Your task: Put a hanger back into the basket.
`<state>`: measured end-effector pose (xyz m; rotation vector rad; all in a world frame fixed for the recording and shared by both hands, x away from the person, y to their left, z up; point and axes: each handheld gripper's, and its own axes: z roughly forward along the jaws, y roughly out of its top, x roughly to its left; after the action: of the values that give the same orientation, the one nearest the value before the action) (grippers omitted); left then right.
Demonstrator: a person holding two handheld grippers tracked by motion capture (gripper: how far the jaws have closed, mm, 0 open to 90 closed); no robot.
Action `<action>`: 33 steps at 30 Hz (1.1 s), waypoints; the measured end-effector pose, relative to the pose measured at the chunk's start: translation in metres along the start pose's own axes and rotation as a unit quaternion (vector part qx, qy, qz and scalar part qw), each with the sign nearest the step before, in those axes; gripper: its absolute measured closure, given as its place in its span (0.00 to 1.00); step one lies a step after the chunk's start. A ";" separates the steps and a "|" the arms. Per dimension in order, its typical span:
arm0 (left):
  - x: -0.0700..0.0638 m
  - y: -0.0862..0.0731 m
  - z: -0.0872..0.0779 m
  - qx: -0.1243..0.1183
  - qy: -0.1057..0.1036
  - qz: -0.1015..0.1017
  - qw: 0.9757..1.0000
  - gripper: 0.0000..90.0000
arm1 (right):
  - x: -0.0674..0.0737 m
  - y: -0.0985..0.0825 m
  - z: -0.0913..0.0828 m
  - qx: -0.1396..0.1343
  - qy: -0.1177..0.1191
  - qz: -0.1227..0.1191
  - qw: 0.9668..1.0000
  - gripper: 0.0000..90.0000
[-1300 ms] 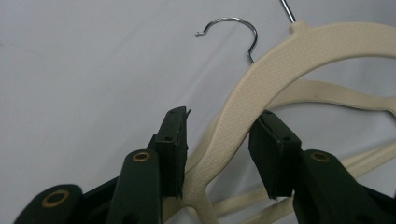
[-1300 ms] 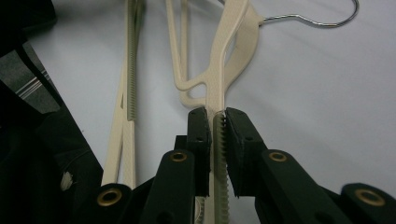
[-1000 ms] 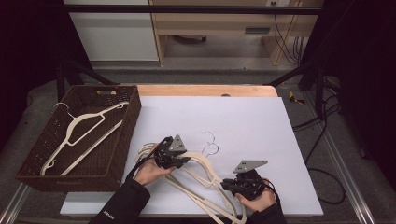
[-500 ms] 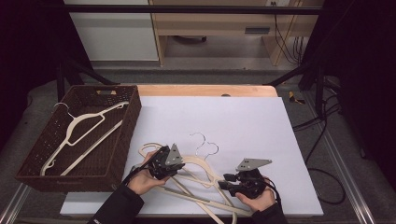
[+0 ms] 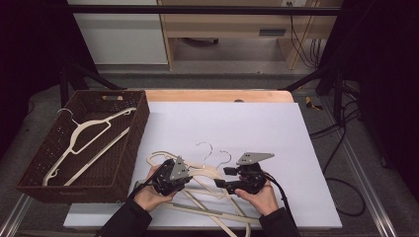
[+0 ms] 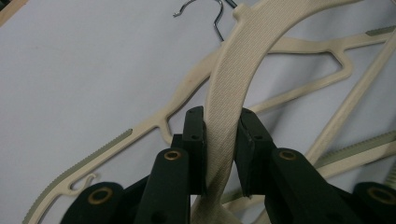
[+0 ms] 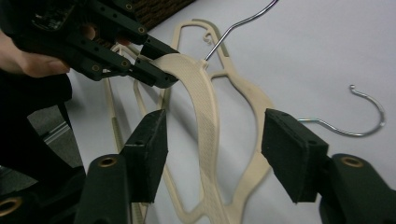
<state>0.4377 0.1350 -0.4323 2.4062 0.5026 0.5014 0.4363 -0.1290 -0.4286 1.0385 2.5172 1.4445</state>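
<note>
Several cream plastic hangers [image 5: 207,173] with metal hooks lie tangled on the white board near its front edge. My left gripper [image 5: 190,174] [image 6: 223,116] is shut on the wide ribbed shoulder of one hanger [image 6: 243,60]; its jaws have just closed tighter on it. In the right gripper view that same hanger [image 7: 201,93] runs from the left gripper [image 7: 161,63] down between the jaws of my right gripper [image 7: 215,126]. Those jaws have just been opening. They stand apart on either side of the hanger without touching it. In the high view the right gripper [image 5: 220,182] points left at the pile.
A dark wicker basket [image 5: 133,143] stands at the left edge and holds a cream hanger [image 5: 84,133]. Two metal hooks [image 5: 205,148] stick out of the pile toward the middle of the white board [image 5: 257,123]. Cables hang at the right of the table.
The left gripper has pulled its hanger toward the near left, and the hooks have shifted left with it. The right gripper has moved a little up and left over the pile.
</note>
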 end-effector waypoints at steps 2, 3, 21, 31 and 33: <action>0.000 0.000 0.000 0.001 0.000 0.000 1.000 0.84 | 0.000 0.002 0.009 0.013 0.002 -0.002 1.000 0.53; 0.000 0.000 0.000 0.001 -0.001 0.000 1.000 0.84 | 0.000 0.002 0.013 0.018 0.004 -0.003 1.000 0.55; -0.010 0.001 -0.021 -0.030 -0.028 -0.010 0.999 0.84 | 0.003 0.010 0.011 0.034 0.082 -0.026 0.996 0.88; -0.011 0.007 -0.045 -0.073 -0.040 -0.011 0.996 0.80 | 0.019 0.021 -0.012 0.006 0.135 -0.062 0.989 0.96; -0.009 0.007 -0.048 -0.082 -0.042 -0.017 0.996 0.72 | 0.025 0.023 -0.015 0.009 0.128 -0.080 0.989 0.96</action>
<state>0.4093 0.1491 -0.3947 2.2470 0.4477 0.4088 0.4235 -0.1184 -0.3952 0.6713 2.7159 1.6009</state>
